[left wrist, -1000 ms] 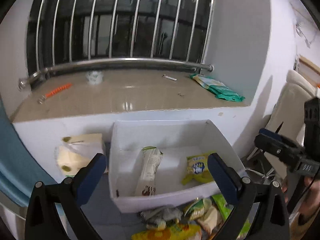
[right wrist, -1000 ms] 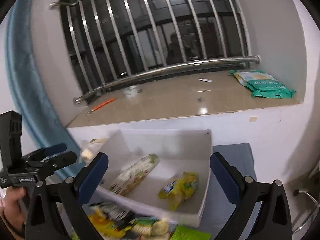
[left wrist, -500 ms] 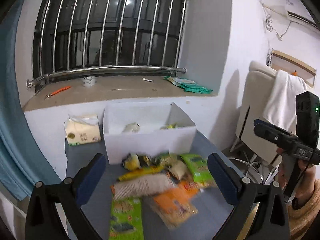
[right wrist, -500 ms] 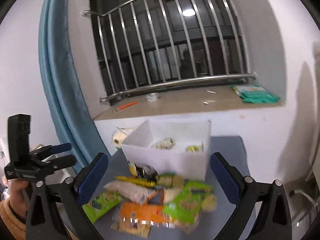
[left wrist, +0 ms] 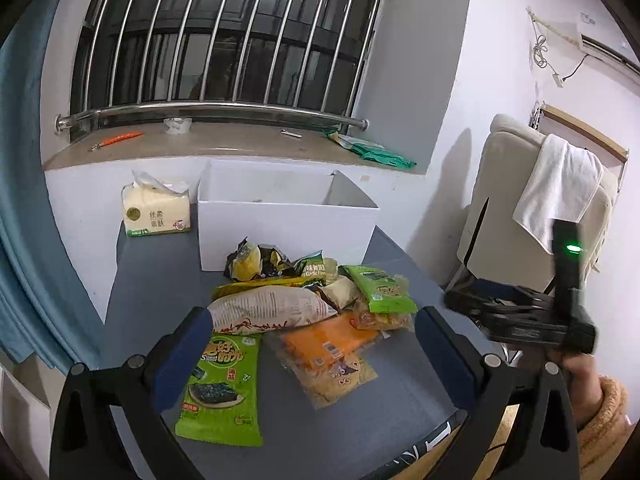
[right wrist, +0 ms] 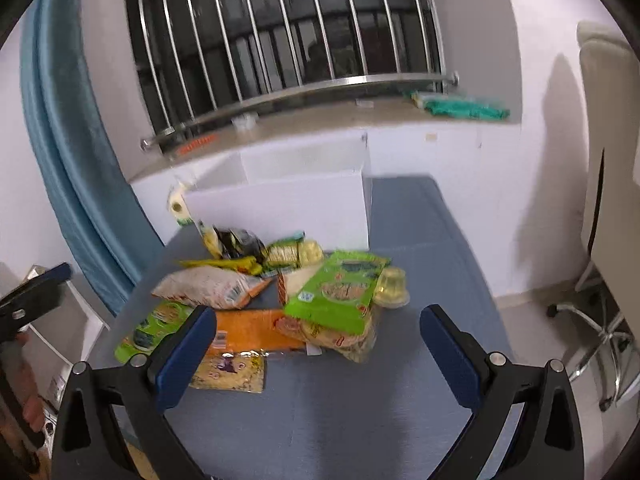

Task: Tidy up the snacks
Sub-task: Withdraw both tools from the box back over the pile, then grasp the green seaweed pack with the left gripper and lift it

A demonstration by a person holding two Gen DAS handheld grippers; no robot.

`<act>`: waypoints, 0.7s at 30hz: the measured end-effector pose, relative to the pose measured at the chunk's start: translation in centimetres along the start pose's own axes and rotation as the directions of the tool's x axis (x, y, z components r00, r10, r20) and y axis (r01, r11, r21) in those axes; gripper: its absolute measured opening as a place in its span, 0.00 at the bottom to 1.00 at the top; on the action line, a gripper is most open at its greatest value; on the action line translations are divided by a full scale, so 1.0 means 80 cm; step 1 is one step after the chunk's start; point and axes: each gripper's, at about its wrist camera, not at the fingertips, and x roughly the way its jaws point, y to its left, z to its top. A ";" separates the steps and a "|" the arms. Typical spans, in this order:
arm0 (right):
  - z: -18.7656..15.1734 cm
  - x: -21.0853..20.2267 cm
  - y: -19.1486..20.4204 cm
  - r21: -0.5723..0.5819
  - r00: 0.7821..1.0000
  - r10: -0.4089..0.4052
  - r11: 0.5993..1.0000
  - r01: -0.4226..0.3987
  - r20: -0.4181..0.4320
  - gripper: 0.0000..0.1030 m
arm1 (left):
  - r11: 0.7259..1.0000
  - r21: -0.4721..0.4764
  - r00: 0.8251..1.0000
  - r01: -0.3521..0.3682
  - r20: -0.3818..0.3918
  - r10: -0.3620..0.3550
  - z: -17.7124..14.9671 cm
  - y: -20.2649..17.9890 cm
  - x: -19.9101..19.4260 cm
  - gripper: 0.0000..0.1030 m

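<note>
Both sets of fingers are standing wide apart and gripping nothing. The left gripper (left wrist: 310, 334) is hovering over the near end of the snack pile, its fingers straddling the green seaweed packet (left wrist: 222, 386) and the orange packet (left wrist: 326, 346). The right gripper (right wrist: 316, 338) is hanging over the same heap from the other side, with another green packet (right wrist: 340, 292) lying just ahead between its fingers.

Beyond these, the pale rice-cracker bag (left wrist: 268, 310) is lying across the middle of the pile, with smaller dark and yellow wrappers (left wrist: 256, 260) pressed against the front wall of the white box (left wrist: 288, 220). The box is sitting at the back of the grey-blue desk (left wrist: 152, 288), beside a tissue pack (left wrist: 156, 210).

The step in hand looks like choosing the next snack. A good pick is likely a top-lying packet: coming down with one finger on each long edge, closing gently on the crinkly film, lifting clear of its neighbours, then carrying it over the box rim.
</note>
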 end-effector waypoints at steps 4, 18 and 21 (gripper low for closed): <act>0.002 0.049 -0.003 0.040 0.996 -0.021 0.999 0.024 -0.089 1.00 | 1.000 0.001 1.000 -0.006 -0.017 0.006 -0.008 0.004 0.005 1.00; 0.014 0.197 -0.001 0.022 0.939 -0.147 0.987 0.162 -0.309 0.83 | 0.999 -0.019 0.997 -0.040 -0.071 0.038 -0.030 0.027 0.016 1.00; 0.009 0.190 -0.008 0.044 0.950 -0.105 0.991 0.123 -0.294 0.79 | 0.999 -0.030 0.995 -0.045 -0.085 0.042 -0.035 0.036 0.019 1.00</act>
